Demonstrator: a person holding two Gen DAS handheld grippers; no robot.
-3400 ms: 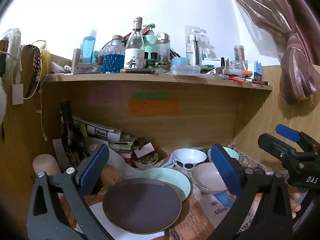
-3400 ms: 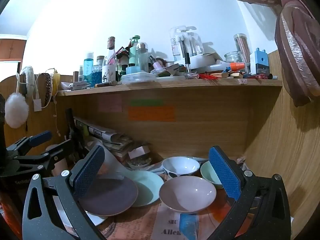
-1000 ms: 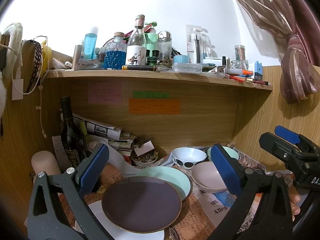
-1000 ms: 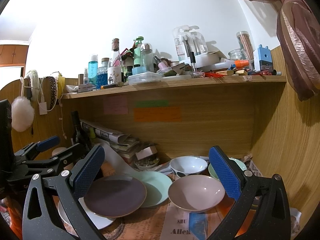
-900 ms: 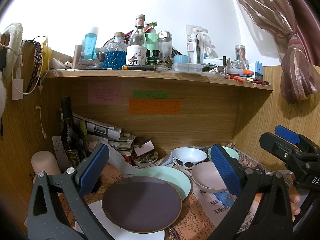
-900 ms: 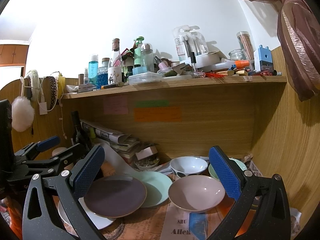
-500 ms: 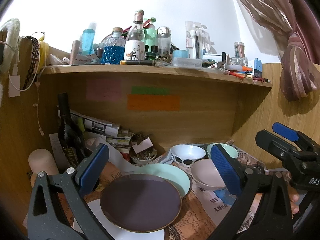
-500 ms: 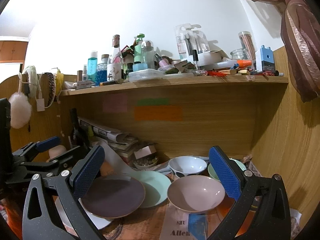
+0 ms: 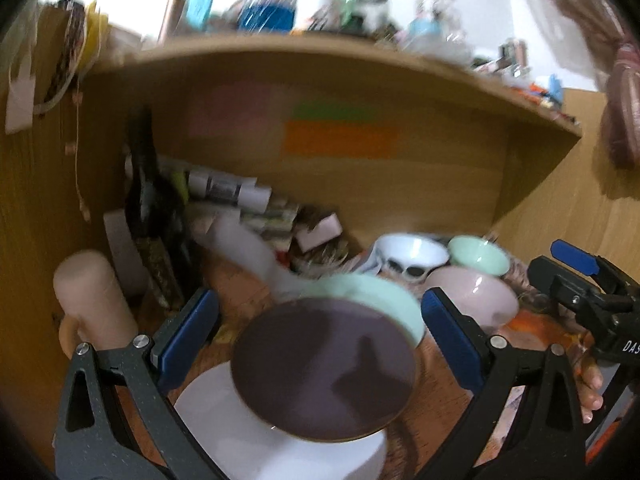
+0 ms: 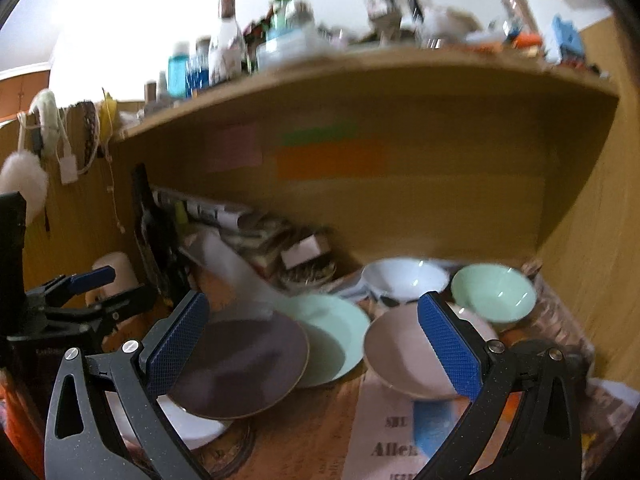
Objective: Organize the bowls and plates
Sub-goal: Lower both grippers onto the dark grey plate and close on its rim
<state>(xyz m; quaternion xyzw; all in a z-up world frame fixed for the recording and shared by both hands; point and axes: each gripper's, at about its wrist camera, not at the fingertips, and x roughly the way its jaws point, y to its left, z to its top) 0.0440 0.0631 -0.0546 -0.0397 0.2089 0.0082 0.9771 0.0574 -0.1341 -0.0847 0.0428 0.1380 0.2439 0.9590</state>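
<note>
A dark purple plate [image 9: 324, 368] lies over a white plate [image 9: 248, 436] and a mint plate [image 9: 384, 296], all straight ahead of my open left gripper [image 9: 320, 336]. Behind them stand a white patterned bowl [image 9: 412, 252], a mint bowl [image 9: 478, 256] and a pink bowl [image 9: 472, 300]. My right gripper [image 10: 316, 340] is open and empty above the purple plate [image 10: 240, 368], the mint plate [image 10: 336, 332] and the pink bowl [image 10: 404, 352]; its right finger covers part of that bowl. The white bowl [image 10: 404, 276] and mint bowl [image 10: 494, 296] sit further back. Both views are blurred.
A wooden shelf [image 9: 320, 52] loaded with bottles overhangs the desk nook. A dark bottle [image 9: 148, 208], rolled papers and clutter fill the back left, and a beige cup [image 9: 92, 296] stands at the left. Newspaper [image 10: 392, 440] covers the desk. A curtain [image 9: 620, 120] hangs at the right.
Both grippers have tipped downward and moved closer to the dishes, blurring the views; the plates and bowls look larger and lower. Both jaws stay open and no dish has moved.
</note>
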